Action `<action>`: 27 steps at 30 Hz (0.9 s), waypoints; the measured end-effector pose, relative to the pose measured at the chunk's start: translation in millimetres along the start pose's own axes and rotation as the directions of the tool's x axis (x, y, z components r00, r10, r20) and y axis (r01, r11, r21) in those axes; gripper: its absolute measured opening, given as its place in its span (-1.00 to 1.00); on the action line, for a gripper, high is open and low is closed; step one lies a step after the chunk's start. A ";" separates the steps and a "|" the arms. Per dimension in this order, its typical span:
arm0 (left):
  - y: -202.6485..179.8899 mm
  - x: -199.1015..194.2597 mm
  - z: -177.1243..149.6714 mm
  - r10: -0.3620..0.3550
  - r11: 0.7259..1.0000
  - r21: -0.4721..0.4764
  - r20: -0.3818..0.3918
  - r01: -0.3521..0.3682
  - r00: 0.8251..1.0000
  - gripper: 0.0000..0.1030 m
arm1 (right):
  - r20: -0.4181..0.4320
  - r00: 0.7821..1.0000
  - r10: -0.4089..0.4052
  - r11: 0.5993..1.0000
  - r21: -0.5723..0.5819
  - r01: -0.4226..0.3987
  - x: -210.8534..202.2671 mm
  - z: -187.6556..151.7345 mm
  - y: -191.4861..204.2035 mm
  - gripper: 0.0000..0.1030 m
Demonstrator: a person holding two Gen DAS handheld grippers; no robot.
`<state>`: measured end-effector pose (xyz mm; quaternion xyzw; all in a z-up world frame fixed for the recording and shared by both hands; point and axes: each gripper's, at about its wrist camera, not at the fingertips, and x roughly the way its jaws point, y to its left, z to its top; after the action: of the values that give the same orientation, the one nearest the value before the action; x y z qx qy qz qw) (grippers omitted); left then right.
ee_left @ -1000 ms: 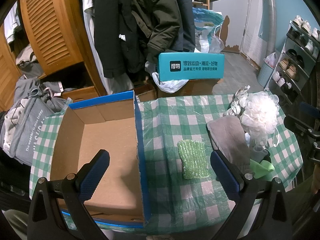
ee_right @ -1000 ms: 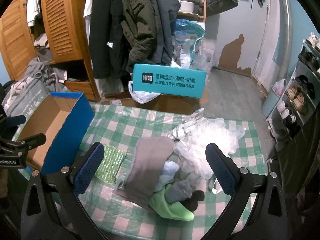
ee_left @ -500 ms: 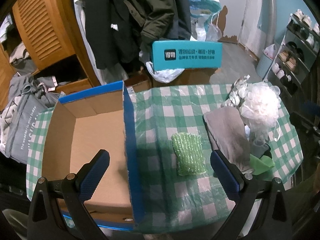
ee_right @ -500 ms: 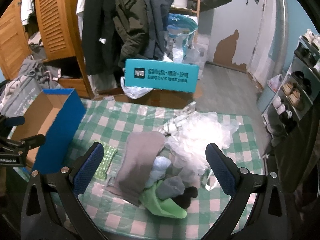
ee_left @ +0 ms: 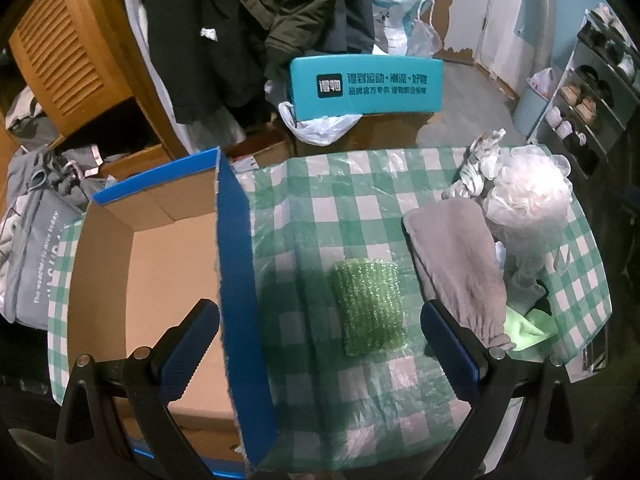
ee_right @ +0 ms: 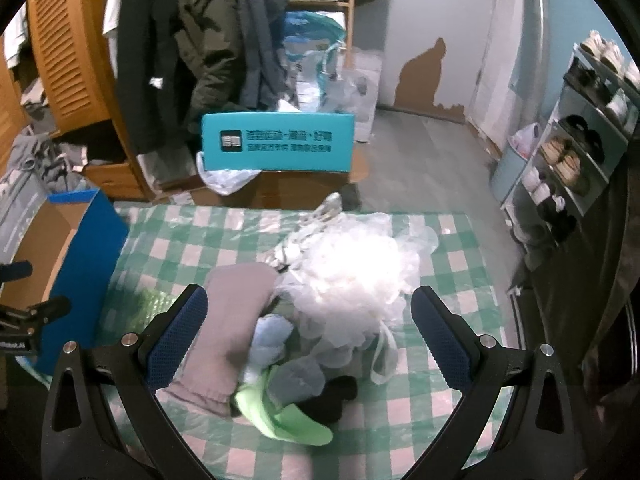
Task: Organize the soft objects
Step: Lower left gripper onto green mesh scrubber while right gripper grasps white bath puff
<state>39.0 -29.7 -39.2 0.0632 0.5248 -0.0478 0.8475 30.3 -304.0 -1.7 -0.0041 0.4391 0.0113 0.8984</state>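
Left gripper [ee_left: 320, 348]: jaws wide apart, nothing between the pads, hovering above table [ee_left: 360, 420]. Left finger [ee_left: 188, 350] over the inside of box [ee_left: 160, 280], right finger [ee_left: 450, 350] over the checked cloth; blue box wall [ee_left: 236, 300] running between the jaws, closer to the left finger. Ahead of the jaws, a bit toward the right finger: green sponge [ee_left: 368, 306], flat on the cloth, apart from the box wall. Just beyond the right fingertip: grey cloth [ee_left: 456, 264], with lime cloth [ee_left: 532, 326] at its right edge. Farther right: white puff [ee_left: 528, 196], touching the grey cloth. Beyond the table: teal sign [ee_left: 366, 86], then hanging coats [ee_left: 256, 20].

Right gripper [ee_right: 308, 344]: jaws also wide apart, empty, above the pile of soft things. Between the jaws, nearest: lime cloth [ee_right: 288, 420] with a black piece [ee_right: 332, 398] and a grey-blue piece [ee_right: 298, 376] on it, exact kind not clear. Just by the left finger [ee_right: 176, 336]: grey cloth [ee_right: 228, 328], running under that fingertip; light blue piece [ee_right: 270, 334] touching it. Ahead, between the fingertips: white puff [ee_right: 352, 276], bright and blurred. Green sponge [ee_right: 156, 300] left of the left fingertip, blurred. Far left: box [ee_right: 80, 240] and a part of the left gripper [ee_right: 28, 316]. Beyond: teal sign [ee_right: 278, 142]; shoe rack [ee_right: 576, 152] far right.
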 end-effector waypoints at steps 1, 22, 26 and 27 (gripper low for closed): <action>-1.5 2.4 1.4 -0.002 1.000 0.003 -0.007 0.002 1.000 0.98 | -0.008 1.000 0.001 1.000 0.010 -0.001 2.5 2.4 -3.8 0.95; -19.2 50.1 41.2 -0.076 0.997 -0.020 -0.125 0.074 0.989 0.98 | -0.232 0.972 -0.042 0.999 0.021 0.048 96.1 29.0 -39.4 0.95; -19.3 65.3 43.2 -0.098 0.994 -0.053 -0.158 0.091 0.983 0.98 | -0.262 0.965 -0.013 0.998 0.062 0.030 114.3 24.9 -46.0 0.95; -19.5 71.5 43.7 -0.100 0.994 -0.059 -0.173 0.091 0.980 0.98 | -0.276 0.961 -0.011 0.997 0.067 0.030 120.4 22.8 -47.1 0.95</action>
<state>106.5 -56.9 -85.1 0.0203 0.6009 -0.0690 0.7961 123.3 -348.7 -82.9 0.0215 0.5597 -0.0142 0.8283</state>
